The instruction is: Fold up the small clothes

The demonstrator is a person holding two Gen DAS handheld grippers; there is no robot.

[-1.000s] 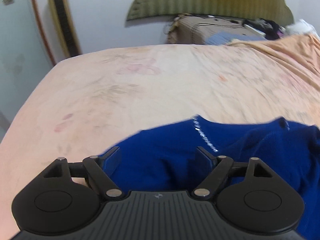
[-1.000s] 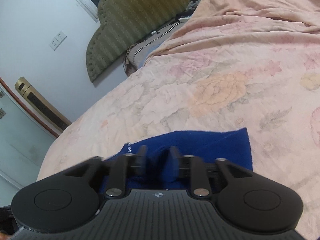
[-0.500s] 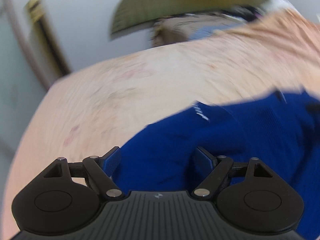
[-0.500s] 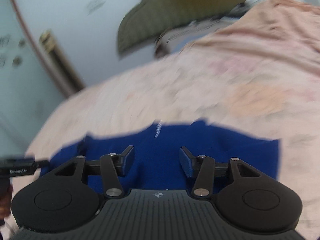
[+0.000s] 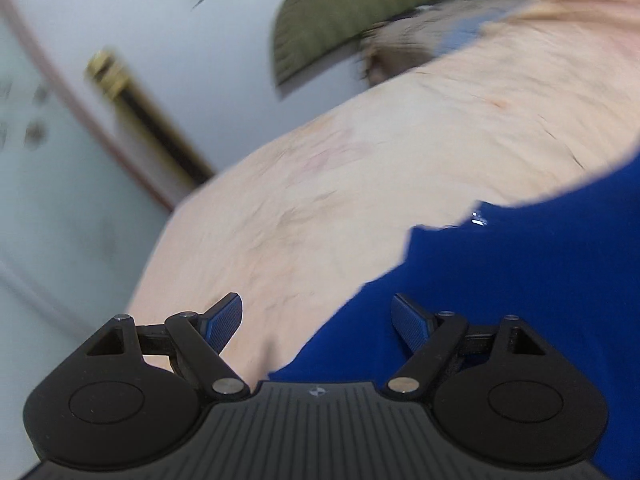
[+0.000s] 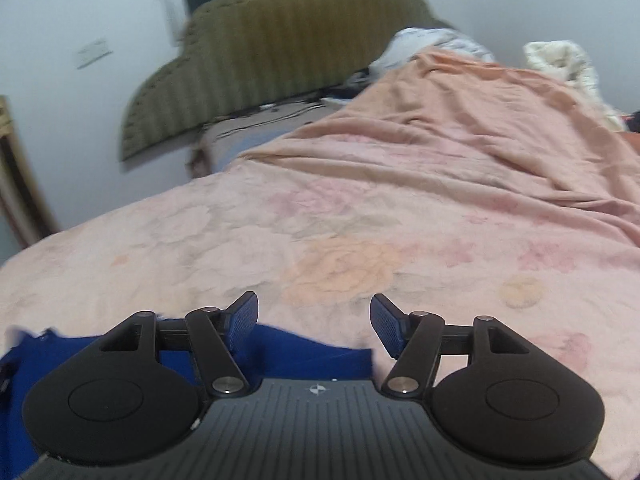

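A deep blue, soft knit garment (image 5: 520,288) lies spread on the bed, low and to the right ahead of the left tool. A small white mark shows near its far edge. Ahead of the right tool, it (image 6: 304,350) sits low and left, its straight edge ending between the fingers.

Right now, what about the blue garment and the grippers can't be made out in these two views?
- Blue garment, left wrist view: its shape and fold state; motion blur, and the right and bottom edges cut it off.
- Blue garment, right wrist view: mostly hidden behind the open right gripper.
- Left gripper: open; contact with cloth unclear.
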